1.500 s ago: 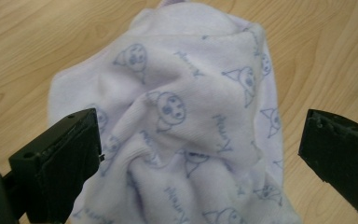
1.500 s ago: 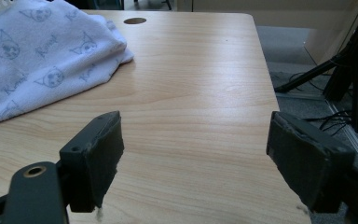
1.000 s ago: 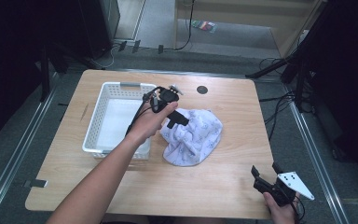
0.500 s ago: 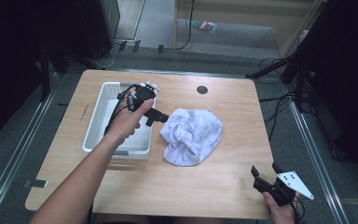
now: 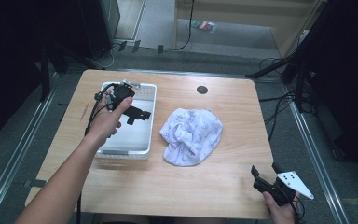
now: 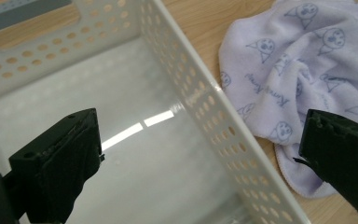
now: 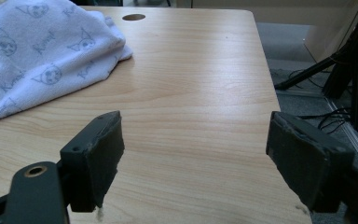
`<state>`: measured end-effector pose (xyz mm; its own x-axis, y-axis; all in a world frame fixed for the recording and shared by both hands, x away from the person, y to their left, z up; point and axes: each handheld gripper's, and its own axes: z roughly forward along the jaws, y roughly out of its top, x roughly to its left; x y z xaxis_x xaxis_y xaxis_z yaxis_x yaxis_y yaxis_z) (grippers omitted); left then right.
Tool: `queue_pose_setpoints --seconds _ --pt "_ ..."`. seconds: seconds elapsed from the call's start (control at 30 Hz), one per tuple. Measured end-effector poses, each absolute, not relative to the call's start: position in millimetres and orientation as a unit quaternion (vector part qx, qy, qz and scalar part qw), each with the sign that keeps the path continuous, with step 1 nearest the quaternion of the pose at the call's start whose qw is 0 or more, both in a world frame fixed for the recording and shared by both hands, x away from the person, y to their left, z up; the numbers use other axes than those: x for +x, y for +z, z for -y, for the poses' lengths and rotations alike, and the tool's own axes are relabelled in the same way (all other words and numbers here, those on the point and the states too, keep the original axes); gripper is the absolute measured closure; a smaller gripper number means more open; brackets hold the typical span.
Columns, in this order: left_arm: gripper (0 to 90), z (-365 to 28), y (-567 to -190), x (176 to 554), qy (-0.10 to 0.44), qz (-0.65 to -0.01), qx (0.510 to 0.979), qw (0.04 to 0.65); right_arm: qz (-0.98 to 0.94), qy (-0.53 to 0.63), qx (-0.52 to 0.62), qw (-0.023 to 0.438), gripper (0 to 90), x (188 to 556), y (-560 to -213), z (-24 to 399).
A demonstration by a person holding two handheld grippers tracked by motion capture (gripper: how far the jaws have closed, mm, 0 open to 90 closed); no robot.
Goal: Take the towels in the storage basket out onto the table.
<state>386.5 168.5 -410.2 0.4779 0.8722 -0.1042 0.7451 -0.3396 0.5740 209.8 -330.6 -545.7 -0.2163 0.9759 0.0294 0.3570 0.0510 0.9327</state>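
Leftward and nearer the person is where the left gripper (image 5: 139, 115) has travelled since the earlier pictures: it hung at the cloth's left edge then, and it hangs over the white perforated basket (image 5: 103, 152) now. Its jaws stand wide apart with nothing between them. From the left gripper view, one jaw sits over the basket's shiny bare floor and the other over the near edge of the cloth (image 6: 303, 60), with the basket's perforated right wall (image 6: 214, 121) running between them. The left hand (image 5: 106, 119) wraps the gripper body, forearm reaching in from the near left corner of the wooden table (image 5: 191, 191). The cloth (image 5: 192, 135), white with a pale blue cartoon print, lies crumpled in a loose mound on the table just right of the basket, not touching it as far as the high view shows. A small dark round hole (image 5: 202, 89) sits in the tabletop on the far side of the cloth. The right gripper (image 5: 265, 173) has stayed at the near right corner of the table, held in the right hand (image 5: 279, 210), its jaws spread wide and empty above bare wood, well apart from the cloth.
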Motion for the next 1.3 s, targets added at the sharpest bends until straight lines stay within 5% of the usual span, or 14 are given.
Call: queue_pose_setpoints --seconds 1.3 --pt "0.0 -269.0 -428.2 320.5 0.155 -0.543 0.768 0.302 -0.639 0.445 0.525 0.343 19.5 210.3 -545.7 329.7"
